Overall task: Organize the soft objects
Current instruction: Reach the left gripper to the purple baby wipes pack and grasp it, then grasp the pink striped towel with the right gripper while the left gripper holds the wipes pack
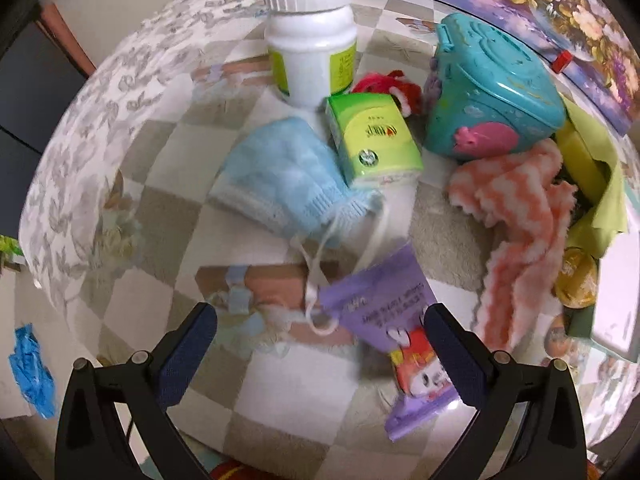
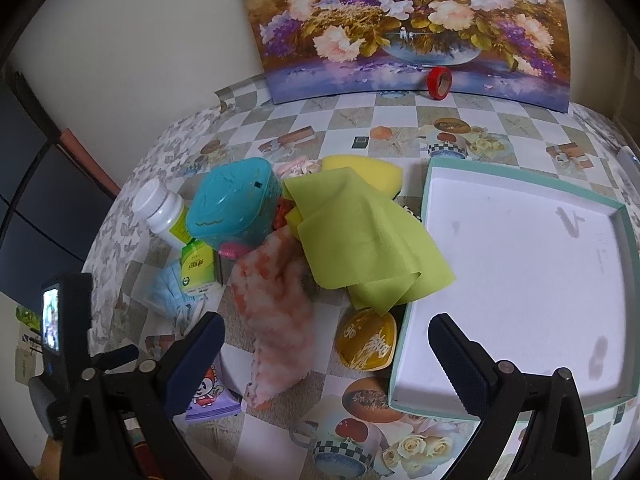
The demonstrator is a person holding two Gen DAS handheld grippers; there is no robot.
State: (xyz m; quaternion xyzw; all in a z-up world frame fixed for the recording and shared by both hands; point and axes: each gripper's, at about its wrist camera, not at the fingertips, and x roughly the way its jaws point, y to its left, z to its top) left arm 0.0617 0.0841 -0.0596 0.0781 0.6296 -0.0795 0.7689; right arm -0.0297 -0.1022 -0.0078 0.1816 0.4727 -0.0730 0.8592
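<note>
The left gripper [image 1: 320,344] hangs over the near edge of the checked tablecloth [image 1: 280,392] with its jaws spread wide and nothing between them. A purple tissue pack [image 1: 404,344] lies just inside its right finger, overlapping it in view; whether they touch cannot be told. The right gripper [image 2: 326,356] is equally wide open and empty, poised between the pile of clutter and the white tray with the teal rim [image 2: 408,344].

The soft things sit in one heap to the left of that tray. The light-blue knitted hat [image 1: 280,184] lies straight ahead of the left gripper, further in, with its white ties [image 1: 316,280] trailing back toward the jaws and ending beside the purple pack. A green tissue pack [image 1: 372,136] rests against the hat's far right edge, and a white pill bottle [image 1: 310,36] stands behind.

The orange-and-white fluffy cloth [image 2: 276,312] runs lengthwise from the teal plastic case [image 2: 232,208] toward the near edge, its long axis roughly in line with the right gripper's reach and slightly left of its centre. The lime-green cloth [image 2: 360,240] drapes over a yellow sponge [image 2: 368,168] and touches the tray's left rim.

Judged from this, the hat belongs to the left gripper, the fluffy cloth and green cloth to the right one, which is also nearer the tray.
</note>
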